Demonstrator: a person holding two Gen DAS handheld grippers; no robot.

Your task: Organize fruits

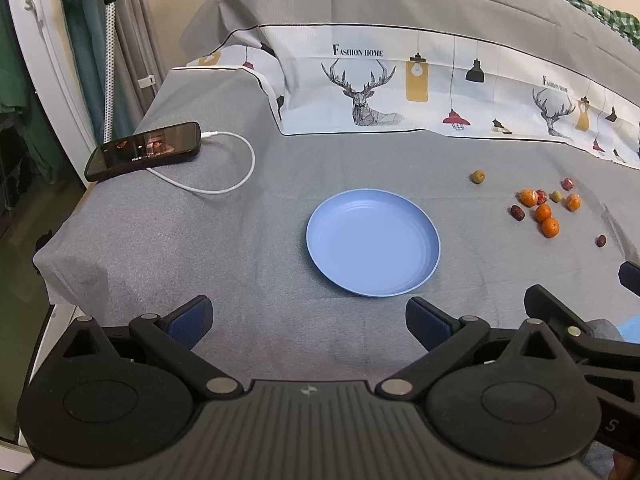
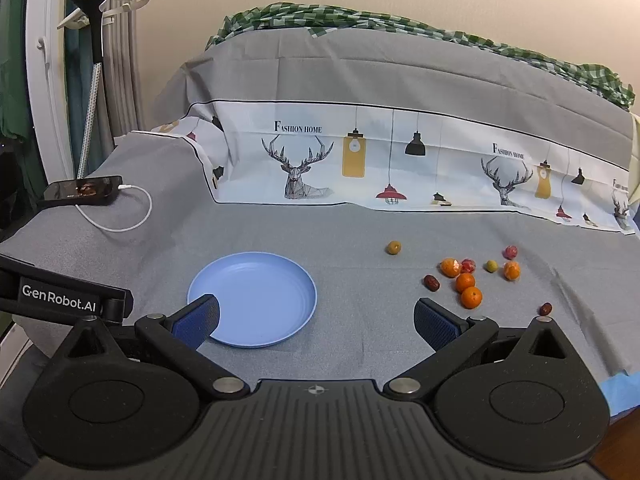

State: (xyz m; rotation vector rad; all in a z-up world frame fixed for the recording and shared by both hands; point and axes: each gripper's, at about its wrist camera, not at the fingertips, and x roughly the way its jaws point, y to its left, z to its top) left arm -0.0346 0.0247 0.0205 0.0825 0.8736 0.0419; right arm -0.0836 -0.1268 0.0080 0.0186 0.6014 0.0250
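A blue plate [image 1: 340,264] lies empty on the grey cloth; it also shows in the right wrist view [image 2: 280,280]. Several small fruits lie to its right: small oranges [image 2: 470,297], dark red dates [image 2: 432,282], red wrapped fruits [image 2: 510,251], a small green fruit [image 2: 491,266] and a brownish fruit [image 2: 393,247] set apart. The cluster [image 1: 543,213] shows at the right in the left wrist view. My left gripper [image 1: 309,322] is open and empty, just short of the plate. My right gripper [image 2: 316,322] is open and empty, near the plate's right edge.
A black phone [image 1: 144,151] with a white charging cable [image 1: 232,184] lies at the far left of the cloth. A deer-print fabric [image 2: 360,160] rises behind the fruits. The cloth's left edge [image 1: 52,248] drops off. The left gripper's body [image 2: 60,296] sits at the left.
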